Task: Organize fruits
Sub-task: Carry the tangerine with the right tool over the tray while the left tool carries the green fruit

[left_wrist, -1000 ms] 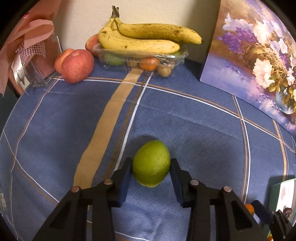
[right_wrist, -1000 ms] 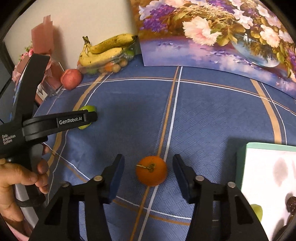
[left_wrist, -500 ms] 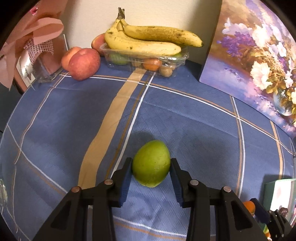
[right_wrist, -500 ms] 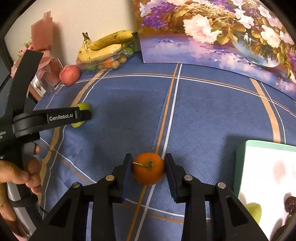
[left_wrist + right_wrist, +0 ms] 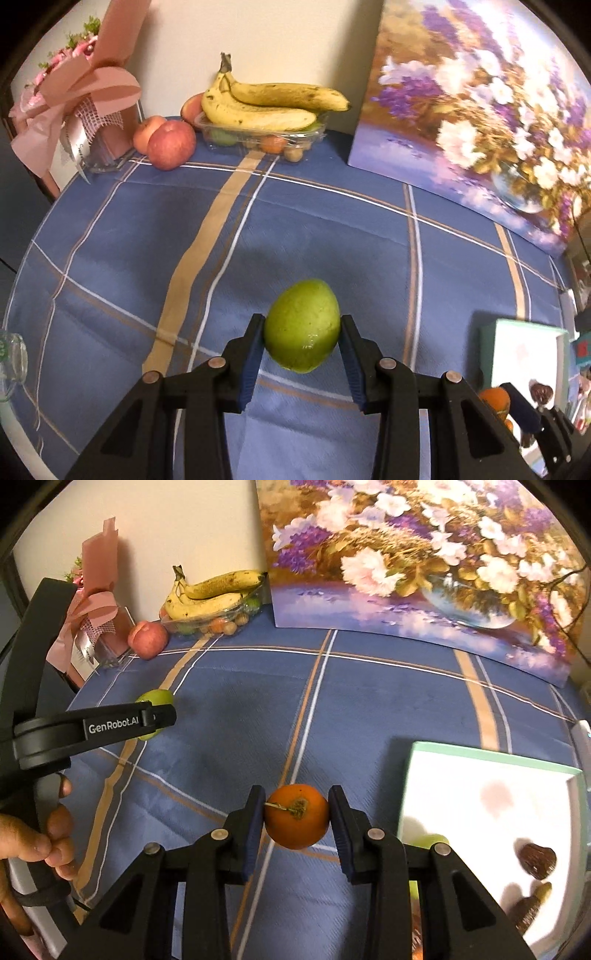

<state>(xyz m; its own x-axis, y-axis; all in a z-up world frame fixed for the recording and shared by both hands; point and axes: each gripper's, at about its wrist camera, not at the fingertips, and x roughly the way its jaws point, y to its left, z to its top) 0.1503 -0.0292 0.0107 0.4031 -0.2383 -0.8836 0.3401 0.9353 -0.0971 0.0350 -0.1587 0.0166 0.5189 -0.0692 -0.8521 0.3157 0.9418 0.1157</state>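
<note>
My left gripper (image 5: 302, 341) is shut on a green lemon-shaped fruit (image 5: 303, 325) and holds it above the blue checked tablecloth (image 5: 314, 229). My right gripper (image 5: 296, 818) is shut on an orange (image 5: 296, 816) and holds it above the cloth. The green fruit (image 5: 157, 698) and left gripper (image 5: 155, 718) also show in the right wrist view at the left. A white tray with a green rim (image 5: 491, 797) lies at the right, with a green fruit (image 5: 432, 840) and dark pieces (image 5: 535, 860) in it.
Bananas (image 5: 266, 105) lie on a clear plastic box of small fruits (image 5: 266, 142) at the back. Apples (image 5: 170, 144) sit beside it. A pink wrapped bouquet (image 5: 81, 99) stands at the back left. A flower painting (image 5: 480, 110) leans at the back right.
Both grippers have lifted their fruit off the cloth. The right gripper closed on the orange a second ago. The left gripper has swung so the tray comes into its view.
</note>
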